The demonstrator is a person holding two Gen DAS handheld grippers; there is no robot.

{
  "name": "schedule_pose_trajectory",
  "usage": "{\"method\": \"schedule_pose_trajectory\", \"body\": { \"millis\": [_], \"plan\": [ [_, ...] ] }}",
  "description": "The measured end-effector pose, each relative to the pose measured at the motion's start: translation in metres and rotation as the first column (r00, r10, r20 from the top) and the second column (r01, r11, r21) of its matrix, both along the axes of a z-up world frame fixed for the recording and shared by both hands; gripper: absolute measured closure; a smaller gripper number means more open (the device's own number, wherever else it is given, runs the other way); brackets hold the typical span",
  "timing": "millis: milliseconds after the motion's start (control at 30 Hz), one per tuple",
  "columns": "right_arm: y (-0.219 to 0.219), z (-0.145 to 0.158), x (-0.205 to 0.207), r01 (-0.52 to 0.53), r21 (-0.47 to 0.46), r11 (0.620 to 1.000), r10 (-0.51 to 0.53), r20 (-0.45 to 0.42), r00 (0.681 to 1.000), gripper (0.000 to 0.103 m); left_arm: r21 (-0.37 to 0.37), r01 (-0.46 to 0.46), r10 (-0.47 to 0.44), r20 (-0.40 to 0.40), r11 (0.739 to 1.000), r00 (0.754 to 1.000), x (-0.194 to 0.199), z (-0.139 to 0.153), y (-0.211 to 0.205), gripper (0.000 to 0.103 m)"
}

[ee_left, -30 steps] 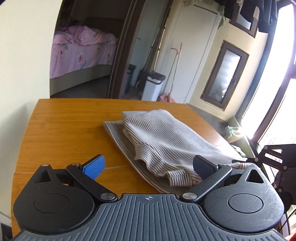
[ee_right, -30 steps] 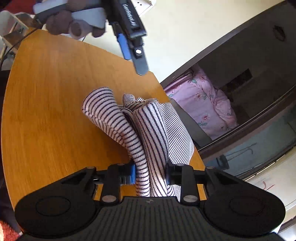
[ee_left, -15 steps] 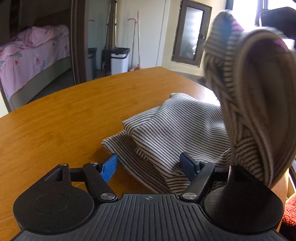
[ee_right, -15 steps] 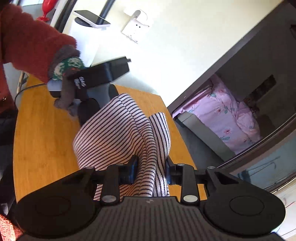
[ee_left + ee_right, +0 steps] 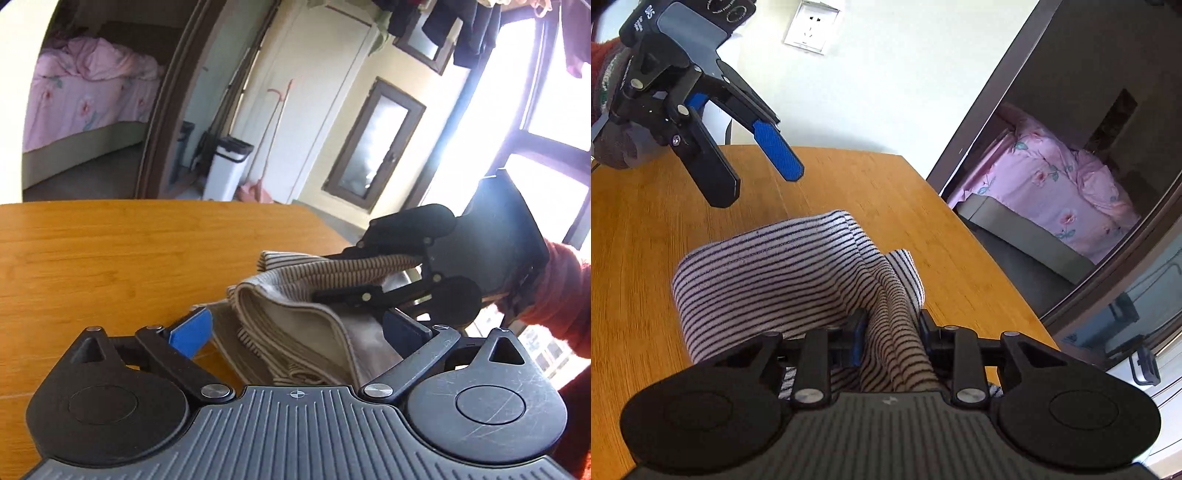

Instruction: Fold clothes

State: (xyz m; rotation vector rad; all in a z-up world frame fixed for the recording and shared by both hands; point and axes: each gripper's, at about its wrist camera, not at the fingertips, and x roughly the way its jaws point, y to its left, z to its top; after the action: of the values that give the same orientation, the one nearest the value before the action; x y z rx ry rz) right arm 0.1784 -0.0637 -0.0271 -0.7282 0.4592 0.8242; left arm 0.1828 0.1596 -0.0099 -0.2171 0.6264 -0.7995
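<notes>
A striped garment [image 5: 775, 280] lies folded over on the wooden table [image 5: 646, 229]. My right gripper [image 5: 890, 332] is shut on a bunched edge of it, low over the table. In the left wrist view the garment [image 5: 295, 325] sits between the fingers of my open left gripper [image 5: 295, 328], with the right gripper [image 5: 369, 277] clamped on its upper fold. In the right wrist view the left gripper [image 5: 761, 184] hangs open above the table, beyond the garment and apart from it.
The table's far edge [image 5: 184, 203] faces a doorway to a room with a pink bed [image 5: 85, 99]. A white bin [image 5: 229, 170] stands on the floor beyond. Bright windows [image 5: 546, 147] are at the right. A wall socket [image 5: 812, 26] is on the wall.
My right gripper has carried the held fold from high in the air down and across the garment to the table. My left gripper stays open and has drawn closer to the cloth.
</notes>
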Motion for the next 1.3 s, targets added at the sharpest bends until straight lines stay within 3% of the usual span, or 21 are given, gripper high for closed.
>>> {"method": "schedule_pose_trajectory", "body": {
  "millis": [133, 200, 267, 333, 400, 433, 467, 533, 567, 600, 633, 767, 867, 967, 1100, 1200, 1300],
  "plan": [
    [-0.016, 0.046, -0.014, -0.031, 0.147, 0.989, 0.035, -0.028, 0.999, 0.082, 0.048, 0.048, -0.049, 0.03, 0.998, 0.998, 0.005, -0.01, -0.032, 0.001],
    [-0.024, 0.061, -0.012, -0.035, 0.21, 0.977, 0.05, -0.07, 0.996, 0.083, 0.005, 0.065, -0.066, 0.028, 0.998, 0.997, 0.008, -0.015, -0.044, 0.001],
    [-0.023, 0.055, 0.0, -0.018, 0.223, 0.975, 0.042, -0.105, 0.994, 0.083, -0.073, 0.111, -0.11, 0.02, 0.991, 0.994, 0.006, -0.018, -0.051, 0.004],
    [-0.019, 0.041, 0.012, 0.005, 0.214, 0.977, 0.023, -0.129, 0.991, 0.083, -0.051, 0.108, -0.108, 0.006, 0.993, 0.994, 0.002, -0.022, -0.059, 0.006],
    [-0.013, 0.021, 0.023, 0.042, 0.181, 0.983, -0.017, -0.141, 0.99, 0.082, 0.069, 0.04, -0.037, -0.041, 0.997, 0.998, 0.006, -0.031, -0.066, 0.024],
    [-0.009, 0.012, 0.028, 0.07, 0.162, 0.984, -0.048, -0.14, 0.989, 0.081, 0.128, 0.002, 0.007, -0.067, 0.992, 0.998, 0.01, -0.037, -0.069, 0.028],
    [-0.007, 0.008, 0.029, 0.091, 0.154, 0.984, -0.07, -0.134, 0.989, 0.078, 0.112, -0.014, 0.023, -0.083, 0.994, 0.996, 0.013, -0.038, -0.065, 0.027],
    [-0.013, 0.017, 0.017, 0.107, 0.182, 0.977, -0.089, -0.106, 0.99, 0.058, 0.082, -0.045, 0.054, -0.113, 0.996, 0.992, 0.018, -0.041, -0.058, 0.026],
    [-0.018, 0.023, 0.01, 0.113, 0.201, 0.973, -0.096, -0.09, 0.991, 0.048, 0.097, -0.059, 0.067, -0.089, 0.994, 0.994, 0.018, -0.039, -0.057, 0.025],
    [-0.024, 0.03, 0.002, 0.114, 0.225, 0.968, -0.1, -0.073, 0.992, 0.028, 0.111, -0.063, 0.072, -0.072, 0.992, 0.995, 0.017, -0.038, -0.058, 0.025],
    [-0.032, 0.037, -0.006, 0.115, 0.249, 0.962, -0.104, -0.058, 0.993, 0.016, 0.121, -0.065, 0.074, -0.065, 0.99, 0.995, 0.019, -0.038, -0.058, 0.024],
    [-0.067, 0.049, -0.029, 0.168, 0.304, 0.938, -0.165, -0.035, 0.986, 0.004, 0.098, -0.066, 0.075, -0.087, 0.993, 0.993, 0.025, -0.041, -0.054, 0.022],
    [-0.084, 0.035, -0.022, 0.296, 0.293, 0.909, -0.292, -0.06, 0.955, 0.0, 0.084, -0.069, 0.077, -0.09, 0.994, 0.993, 0.026, -0.042, -0.052, 0.022],
    [-0.086, 0.003, 0.012, 0.476, 0.234, 0.848, -0.465, -0.104, 0.879, 0.0, 0.092, -0.072, 0.08, -0.086, 0.993, 0.993, 0.027, -0.04, -0.052, 0.022],
    [-0.083, -0.039, 0.047, 0.585, 0.194, 0.787, -0.545, -0.225, 0.808, 0.0, 0.139, -0.105, 0.113, -0.05, 0.985, 0.992, 0.024, -0.03, -0.048, 0.02],
    [-0.083, -0.04, 0.05, 0.597, 0.208, 0.775, -0.553, -0.234, 0.8, 0.0, 0.204, -0.148, 0.137, 0.065, 0.968, 0.988, 0.012, -0.007, -0.042, 0.018],
    [-0.083, -0.042, 0.049, 0.605, 0.218, 0.766, -0.56, -0.235, 0.794, 0.0, 0.188, -0.171, 0.14, 0.171, 0.967, 0.975, 0.006, 0.018, -0.038, 0.008]
  ]
}}
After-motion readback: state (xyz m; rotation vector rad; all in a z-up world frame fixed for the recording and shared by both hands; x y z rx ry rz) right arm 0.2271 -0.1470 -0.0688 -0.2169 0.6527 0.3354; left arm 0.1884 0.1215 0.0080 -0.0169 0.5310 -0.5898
